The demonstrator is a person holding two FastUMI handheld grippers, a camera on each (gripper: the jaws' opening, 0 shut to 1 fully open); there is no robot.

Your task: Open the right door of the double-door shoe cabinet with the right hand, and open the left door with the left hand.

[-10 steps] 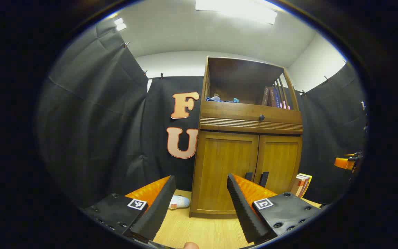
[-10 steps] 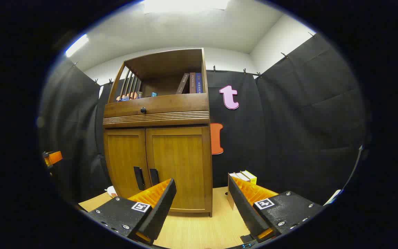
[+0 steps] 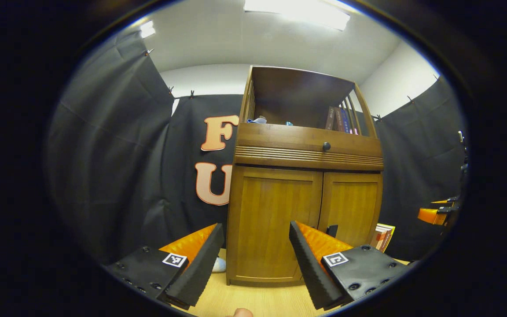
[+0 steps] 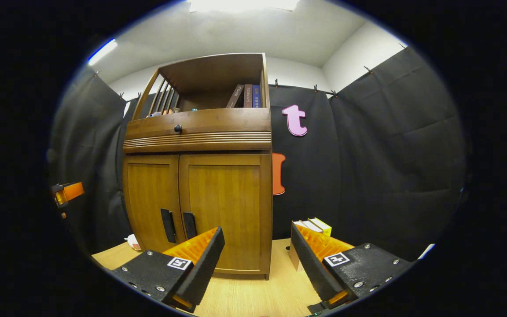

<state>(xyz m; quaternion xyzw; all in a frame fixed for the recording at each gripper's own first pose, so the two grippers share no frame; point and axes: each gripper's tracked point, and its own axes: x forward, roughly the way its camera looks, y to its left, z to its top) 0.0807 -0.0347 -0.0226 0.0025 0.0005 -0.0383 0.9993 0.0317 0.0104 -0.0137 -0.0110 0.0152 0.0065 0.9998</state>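
Note:
A wooden shoe cabinet [image 3: 306, 154] stands ahead with both lower doors closed. In the left gripper view its left door [image 3: 271, 220] lies straight beyond my open left gripper [image 3: 255, 259], still some way off; my right finger covers the left door's handle, and the right door's black handle [image 3: 332, 230] peeks beside it. From the right gripper view the right door [image 4: 225, 207] and its black handle [image 4: 189, 225] sit just left of my open right gripper [image 4: 255, 259], with the left door's handle [image 4: 167, 225] beside it. Nothing is between either pair of fingers.
A drawer with a dark knob [image 4: 177, 128] and an open shelf with books [image 4: 244, 96] top the cabinet. Books [image 3: 383, 237] lean on the floor beside its right side, small boxes [image 4: 315, 225] too. A white object [image 3: 218, 264] lies at its left foot.
Both grippers have moved closer to the cabinet, which looks larger now. In the left gripper view the cabinet has shifted left, so the finger now hides the left door's handle.

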